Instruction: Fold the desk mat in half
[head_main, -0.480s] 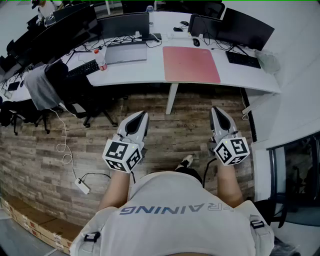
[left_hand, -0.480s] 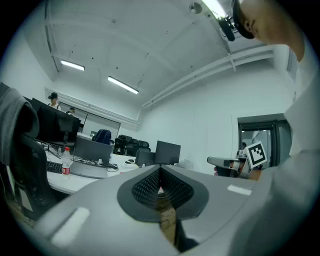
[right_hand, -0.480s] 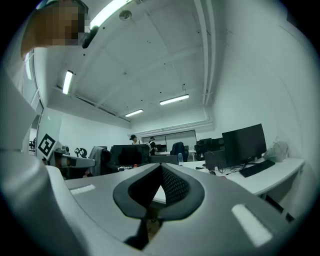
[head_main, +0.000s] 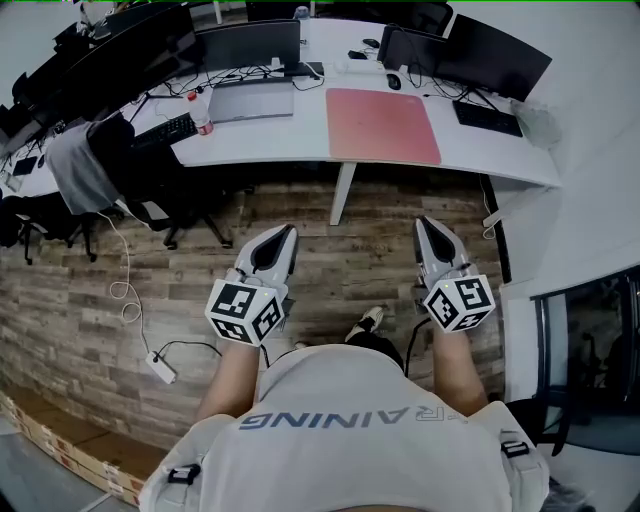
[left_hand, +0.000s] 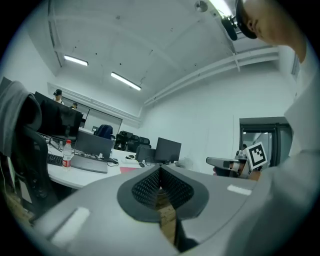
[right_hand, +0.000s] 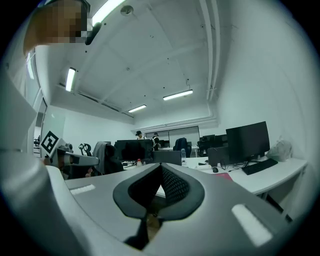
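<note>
A pink desk mat (head_main: 382, 126) lies flat and unfolded on the white desk (head_main: 270, 140), far ahead of both grippers. Over the wooden floor, well short of the desk, I hold my left gripper (head_main: 287, 232) level, jaws shut with nothing in them. My right gripper (head_main: 423, 222) is level beside it, also shut and empty. In the left gripper view a sliver of the mat (left_hand: 129, 170) shows past the closed tips (left_hand: 160, 168). The right gripper view has the mat (right_hand: 222, 176) low at the right of its closed tips (right_hand: 161, 165).
On the desk stand monitors (head_main: 248, 45), a laptop (head_main: 250, 101), a red-capped bottle (head_main: 201, 117), keyboards (head_main: 487, 118) and a mouse (head_main: 392, 84). A black chair with a grey garment (head_main: 105, 165) stands at the left. A desk leg (head_main: 343, 194) drops below the mat. Cable and power strip (head_main: 158, 366) lie on the floor.
Both grippers stay shut and almost in place; the view has shifted only slightly.
</note>
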